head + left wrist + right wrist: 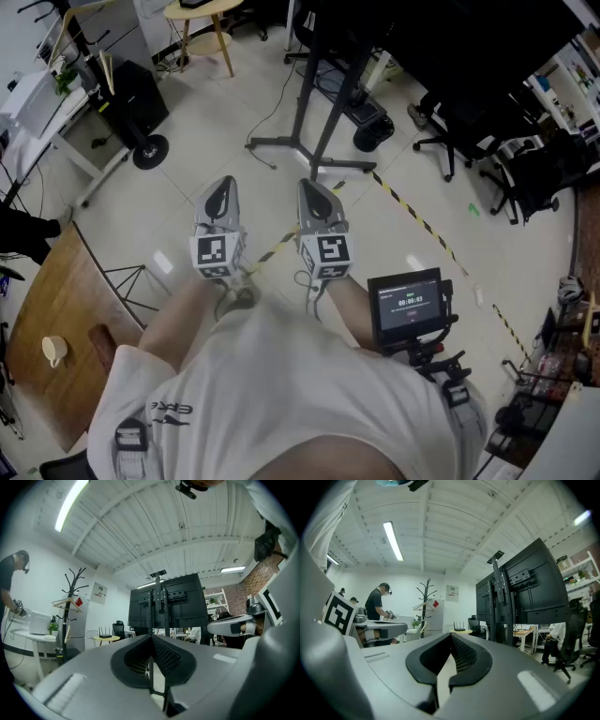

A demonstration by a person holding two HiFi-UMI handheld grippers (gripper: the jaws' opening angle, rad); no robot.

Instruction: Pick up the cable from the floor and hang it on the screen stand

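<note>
I'm holding grey left gripper (222,190), grey right gripper (315,190) level, jaws together, empty, aiming at black wheeled screen stand (317,108), upper centre.

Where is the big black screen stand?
In the head view, the screen stand is at top middle, on the floor just ahead of the left gripper and right gripper, with a round table to its left.

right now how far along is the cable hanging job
Nothing looks done yet. In hand: nothing, since the left gripper and the right gripper are both shut, level and empty. The screen stand is ahead, with no cable visibly hung on it. Left to do: pick up what looks like the thin cable on the floor near its base, then hang it.
</note>
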